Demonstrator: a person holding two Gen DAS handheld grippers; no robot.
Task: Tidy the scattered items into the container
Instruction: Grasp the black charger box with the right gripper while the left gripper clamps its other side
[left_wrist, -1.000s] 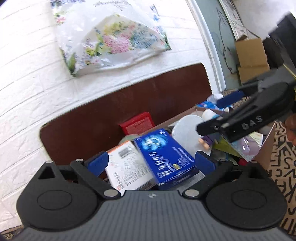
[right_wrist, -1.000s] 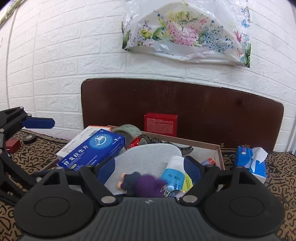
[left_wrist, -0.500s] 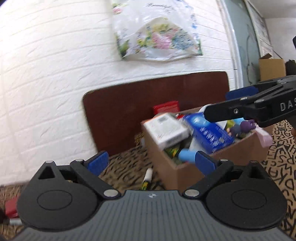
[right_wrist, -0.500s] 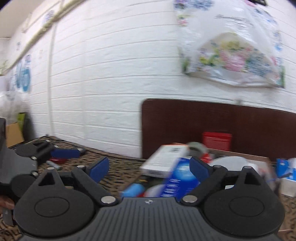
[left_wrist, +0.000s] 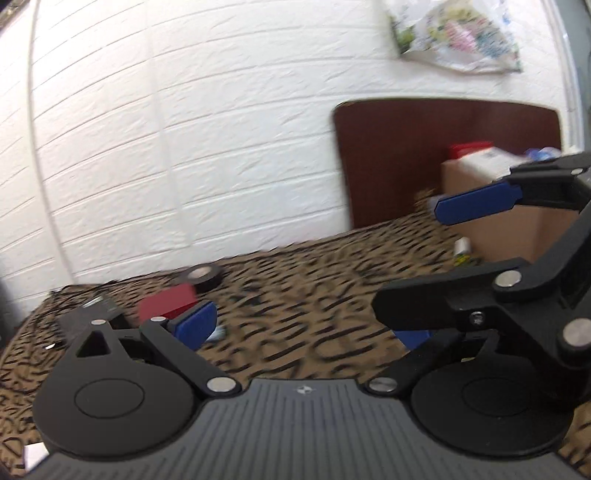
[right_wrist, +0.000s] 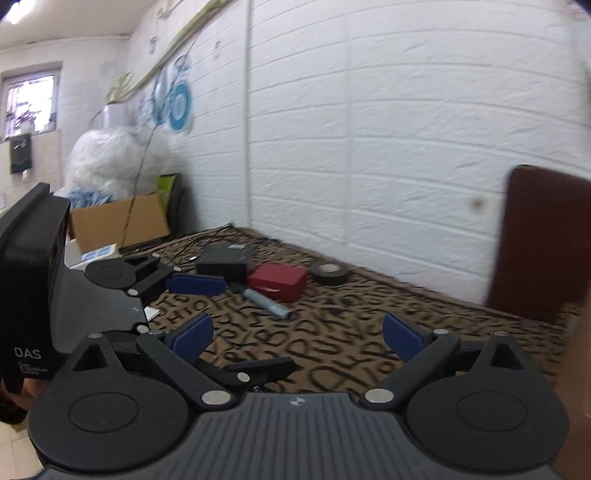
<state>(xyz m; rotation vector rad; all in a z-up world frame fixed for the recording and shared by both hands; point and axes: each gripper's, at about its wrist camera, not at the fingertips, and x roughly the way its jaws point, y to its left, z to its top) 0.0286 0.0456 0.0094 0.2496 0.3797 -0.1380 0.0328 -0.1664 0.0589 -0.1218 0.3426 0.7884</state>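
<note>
Scattered items lie on patterned bench (right_wrist: 369, 332) w/ both hand-held grippers released, nothing betw. fingers: right (right_wrist: 295, 334) nearest, left (right_wrist: 194, 284) beyond. Then blue marker (right_wrist: 267, 303), red box (right_wrist: 277, 281), black tape roll (right_wrist: 330, 274), black box (right_wrist: 224, 260). Cardboard container (left_wrist: 517, 229) sits far right by wall.

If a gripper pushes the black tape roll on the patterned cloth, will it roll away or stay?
The black tape roll lies flat on its side, so it will probably slide, not roll. The patterned cloth may drag on it. Its low ring shape looks stiff and unlikely to tip, though lifted on edge it could roll.
</note>
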